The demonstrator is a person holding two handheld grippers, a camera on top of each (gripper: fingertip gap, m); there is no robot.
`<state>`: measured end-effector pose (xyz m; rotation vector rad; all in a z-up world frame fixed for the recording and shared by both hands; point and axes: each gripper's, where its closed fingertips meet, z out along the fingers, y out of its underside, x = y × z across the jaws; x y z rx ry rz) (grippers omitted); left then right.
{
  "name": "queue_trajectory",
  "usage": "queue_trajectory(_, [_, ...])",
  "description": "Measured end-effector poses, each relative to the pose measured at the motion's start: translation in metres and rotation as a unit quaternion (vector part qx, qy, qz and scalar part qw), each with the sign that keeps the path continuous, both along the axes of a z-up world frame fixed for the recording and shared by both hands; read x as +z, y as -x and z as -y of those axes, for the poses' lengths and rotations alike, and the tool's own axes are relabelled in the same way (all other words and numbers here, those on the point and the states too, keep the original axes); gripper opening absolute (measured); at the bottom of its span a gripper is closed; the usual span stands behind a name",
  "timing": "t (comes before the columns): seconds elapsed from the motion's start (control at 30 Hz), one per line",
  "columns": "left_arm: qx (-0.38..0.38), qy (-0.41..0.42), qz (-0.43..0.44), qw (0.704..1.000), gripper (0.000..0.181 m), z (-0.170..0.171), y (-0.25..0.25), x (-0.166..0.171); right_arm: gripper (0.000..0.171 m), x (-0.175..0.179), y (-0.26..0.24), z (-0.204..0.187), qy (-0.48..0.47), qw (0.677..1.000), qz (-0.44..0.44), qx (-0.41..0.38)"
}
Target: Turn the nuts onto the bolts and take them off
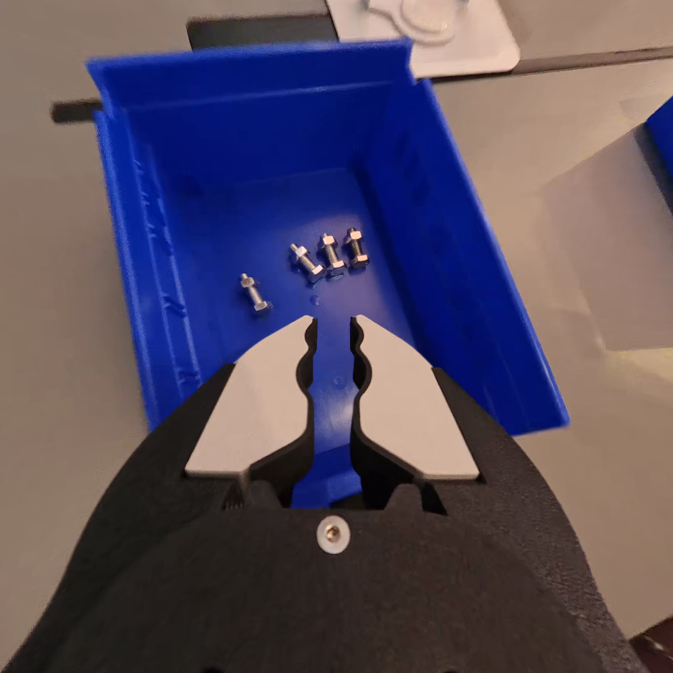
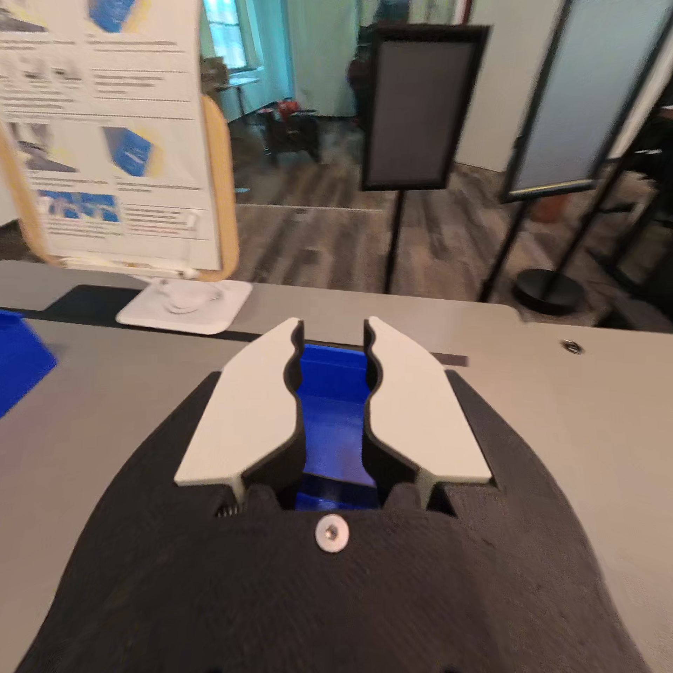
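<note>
1. The left gripper [image 1: 332,317] hangs over the blue bin [image 1: 455,255]. Its jaws are a little apart and hold nothing.
2. Four bolts with nuts lie flat on the bin floor. Three bolts [image 1: 329,256] sit side by side, just ahead of the tips, nearer the right wall. One bolt [image 1: 255,295] lies alone toward the left wall.
3. Each bolt's long side points from the near wall to the far wall.
4. The right gripper [image 2: 333,320] is apart and empty, above another blue bin [image 2: 333,400]. The left one looks nearer the bolts.
</note>
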<state>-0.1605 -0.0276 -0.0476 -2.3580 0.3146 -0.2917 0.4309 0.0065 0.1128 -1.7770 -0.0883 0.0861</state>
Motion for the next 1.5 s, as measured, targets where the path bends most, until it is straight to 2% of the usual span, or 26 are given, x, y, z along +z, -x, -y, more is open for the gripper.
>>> queue_trajectory(0.07, [0.016,0.051,-0.009,0.999,0.016,-0.018,0.002,-0.019,0.039,0.003,0.024,-0.012,0.020,0.999,0.000,0.041])
queue_trajectory(0.17, [0.059,0.099,-0.075,0.991,0.023,-0.039,0.020,-0.045,0.039,-0.009,0.048,-0.025,0.052,0.995,0.003,0.087])
queue_trajectory(0.33, [0.084,0.161,-0.133,0.974,0.029,-0.053,0.029,-0.073,0.040,-0.051,0.073,-0.042,0.103,0.981,-0.032,0.160])
queue_trajectory(0.43, [0.106,0.175,-0.177,0.963,0.031,-0.060,0.041,-0.081,0.040,-0.063,0.089,-0.045,0.125,0.970,-0.051,0.202])
queue_trajectory(0.7, [0.143,0.217,-0.171,0.950,0.036,-0.061,0.052,-0.104,0.040,-0.076,0.103,-0.050,0.157,0.963,-0.038,0.215])
queue_trajectory(0.8, [0.139,0.208,-0.153,0.956,0.020,-0.066,0.048,-0.104,0.038,-0.079,0.110,-0.049,0.165,0.958,-0.056,0.227])
queue_trajectory(0.87, [0.123,0.213,-0.155,0.957,0.019,-0.065,0.048,-0.102,0.038,-0.080,0.115,-0.048,0.166,0.957,-0.051,0.233])
queue_trajectory(0.97, [0.124,0.165,-0.124,0.971,0.019,-0.069,0.046,-0.078,0.038,-0.072,0.128,-0.045,0.145,0.958,-0.038,0.243])
queue_trajectory(1.03, [0.100,0.098,-0.082,0.987,0.019,-0.074,0.028,-0.044,0.038,-0.060,0.146,-0.041,0.118,0.956,-0.036,0.267])
queue_trajectory(1.1, [0.046,0.019,-0.023,0.999,0.019,-0.076,-0.007,0.003,0.037,-0.046,0.172,-0.033,0.083,0.948,-0.038,0.306])
queue_trajectory(1.2, [-0.079,-0.124,0.059,0.987,0.019,-0.068,-0.081,0.085,0.035,-0.026,0.226,-0.009,0.022,0.916,-0.050,0.396])
queue_trajectory(1.27, [-0.121,-0.172,0.076,0.975,0.019,-0.063,-0.114,0.117,0.034,-0.027,0.261,0.006,0.013,0.893,-0.049,0.447])
queue_trajectory(1.37, [-0.186,-0.196,0.108,0.957,0.019,-0.052,-0.154,0.139,0.034,-0.039,0.306,0.027,0.002,0.853,-0.042,0.521])
queue_trajectory(1.43, [-0.234,-0.186,0.137,0.944,0.019,-0.042,-0.180,0.140,0.036,-0.048,0.328,0.038,-0.003,0.827,-0.048,0.560])
queue_trajectory(1.5, [-0.276,-0.172,0.145,0.935,0.019,-0.032,-0.200,0.133,0.039,-0.053,0.340,0.043,-0.020,0.815,-0.049,0.577])
